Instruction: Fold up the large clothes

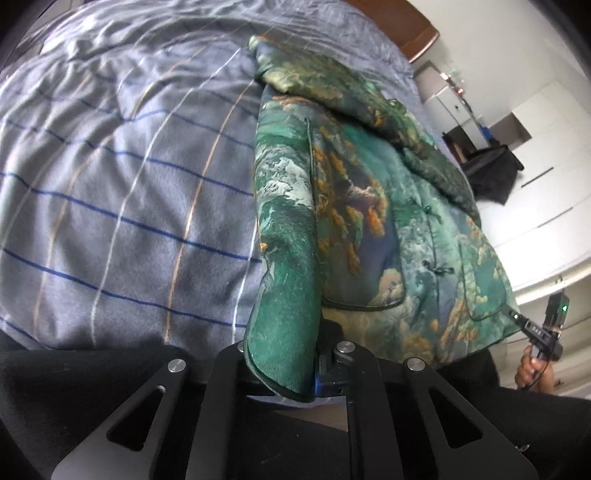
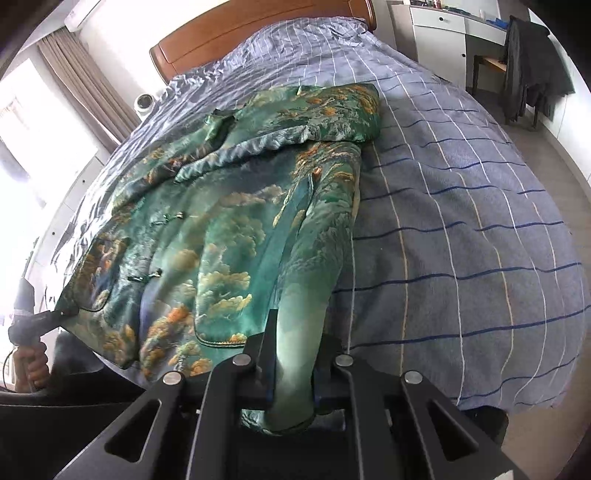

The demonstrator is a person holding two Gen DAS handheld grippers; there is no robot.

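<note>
While the green patterned jacket [image 1: 354,206] lay spread on the striped grey-blue bedcover [image 1: 122,206], its hem was held at both near corners. The left gripper [image 1: 284,373] was closed on a fold of the hem, the cloth being pinched between the two black fingers close to the camera. The right gripper [image 2: 293,384] was likewise clamped on a fold of hem at the garment's other corner, the fabric rising from between its jaws and running up toward the jacket body. In the left wrist view the right gripper was seen at the far corner of the hem, held in a hand [image 1: 532,369]; in the right wrist view the left gripper was seen the same way at the lower left. Beyond the hem, knotted fastenings [image 2: 168,219] were seen down the front, and a sleeve [image 2: 314,110] was folded across the chest. Farther off, a wooden headboard [image 2: 236,33] was visible, with white cabinets [image 2: 439,40] and a dark garment [image 2: 532,62] draped over a chair to the right.
</note>
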